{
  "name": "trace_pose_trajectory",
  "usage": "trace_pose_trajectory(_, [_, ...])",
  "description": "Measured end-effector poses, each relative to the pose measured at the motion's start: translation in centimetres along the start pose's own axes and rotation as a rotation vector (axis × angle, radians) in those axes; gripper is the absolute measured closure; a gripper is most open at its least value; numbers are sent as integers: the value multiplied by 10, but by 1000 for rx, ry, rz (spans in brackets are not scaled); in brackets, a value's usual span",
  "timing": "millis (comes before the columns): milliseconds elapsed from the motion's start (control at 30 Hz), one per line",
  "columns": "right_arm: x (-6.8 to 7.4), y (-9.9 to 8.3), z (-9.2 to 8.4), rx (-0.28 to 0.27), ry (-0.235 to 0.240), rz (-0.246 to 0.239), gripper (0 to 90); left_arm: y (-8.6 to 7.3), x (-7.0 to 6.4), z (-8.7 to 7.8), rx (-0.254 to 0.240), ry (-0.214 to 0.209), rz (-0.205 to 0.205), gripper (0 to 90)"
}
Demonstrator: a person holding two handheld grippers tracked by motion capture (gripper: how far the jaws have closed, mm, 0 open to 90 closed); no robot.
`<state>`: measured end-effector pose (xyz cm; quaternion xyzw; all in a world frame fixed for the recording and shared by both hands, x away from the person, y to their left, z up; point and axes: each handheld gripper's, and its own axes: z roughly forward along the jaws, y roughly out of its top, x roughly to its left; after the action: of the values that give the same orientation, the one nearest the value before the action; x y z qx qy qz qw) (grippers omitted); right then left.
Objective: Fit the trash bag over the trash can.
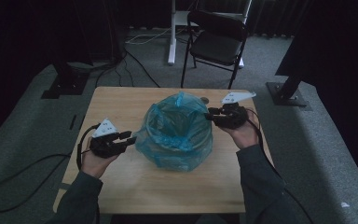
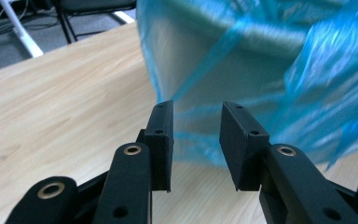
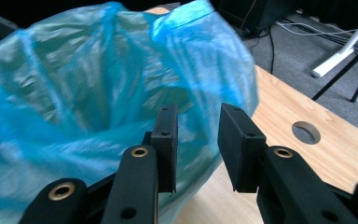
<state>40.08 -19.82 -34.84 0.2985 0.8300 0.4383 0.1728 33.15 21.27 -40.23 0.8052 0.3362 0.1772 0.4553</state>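
the desk [image 1: 121, 186] carries a bin [image 1: 177, 135] at its middle, lined with a blue bag [image 1: 179, 109]; the high view looks into it, seemingly empty, though dim. the right tool view shows a hole [image 3: 306, 132] in the desktop. left tool [image 1: 127, 138] and right tool [image 1: 209, 114] flank the bin, both gaping, gripping nothing.

A light wooden bench [image 1: 121, 186] stands on grey carpet [image 1: 335, 154], with a round hole [image 3: 306, 132] near its far right corner. Beyond the far edge sits a black folding chair [image 1: 214, 42] beside a white stand leg [image 1: 171, 32]. Dark cables [image 1: 135, 70] run across the floor past the far left corner — black base plates [image 1: 286, 93] lie off either far corner.
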Motion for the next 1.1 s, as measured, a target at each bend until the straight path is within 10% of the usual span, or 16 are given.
trace_pose_trajectory(400, [-15,20,41,31,-43,13,594,40,2,18,-59,-31,9,638])
trace_pose_trajectory(533, [-18,23,50,49,-69,12,734,45,5,23,-70,-36,-6,638])
trace_pose_trajectory(867, [-44,25,47,-49,-39,191,829,46,7,24,-78,-37,-18,637])
trace_pose_trajectory(1100, [-51,20,65,27,-67,213,899,47,7,26,-82,-43,-20,637])
